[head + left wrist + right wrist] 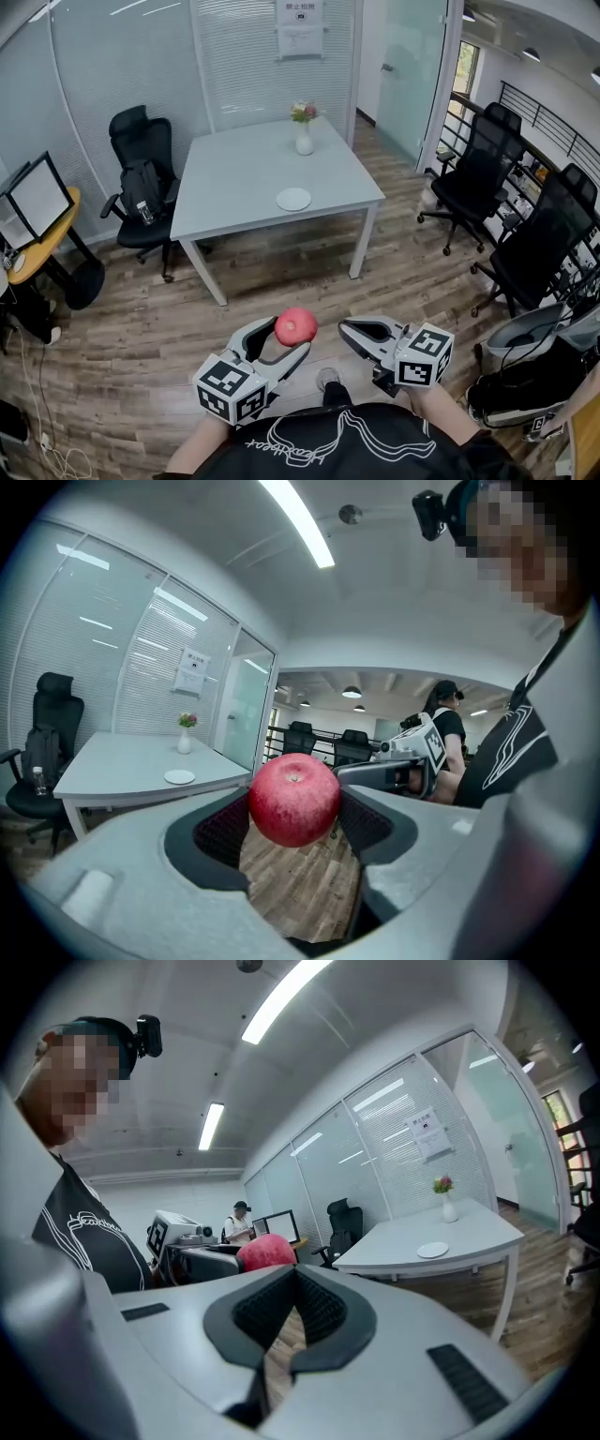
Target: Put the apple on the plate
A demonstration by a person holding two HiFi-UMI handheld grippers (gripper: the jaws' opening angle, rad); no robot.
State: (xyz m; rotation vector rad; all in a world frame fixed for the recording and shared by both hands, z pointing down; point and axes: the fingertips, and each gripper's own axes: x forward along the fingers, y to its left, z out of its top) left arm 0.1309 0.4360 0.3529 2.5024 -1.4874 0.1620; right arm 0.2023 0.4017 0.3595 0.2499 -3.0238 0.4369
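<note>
A red apple (295, 326) sits between the jaws of my left gripper (284, 339), which is shut on it and held low over the wooden floor. In the left gripper view the apple (293, 799) fills the gap between the two black pads. My right gripper (351, 329) hovers just right of the apple, its jaws shut with nothing between them (294, 1276). The small white plate (293, 199) lies on the near part of a white table (234, 187), well ahead of both grippers. The plate (432, 1251) and the apple (265, 1251) also show in the right gripper view.
A white vase with flowers (304, 136) stands on the table behind the plate. A black office chair (141, 187) is at the table's left and more chairs (473, 178) at its right. Monitors (37, 197) stand at the far left. Bags (525, 384) lie on the floor at the right.
</note>
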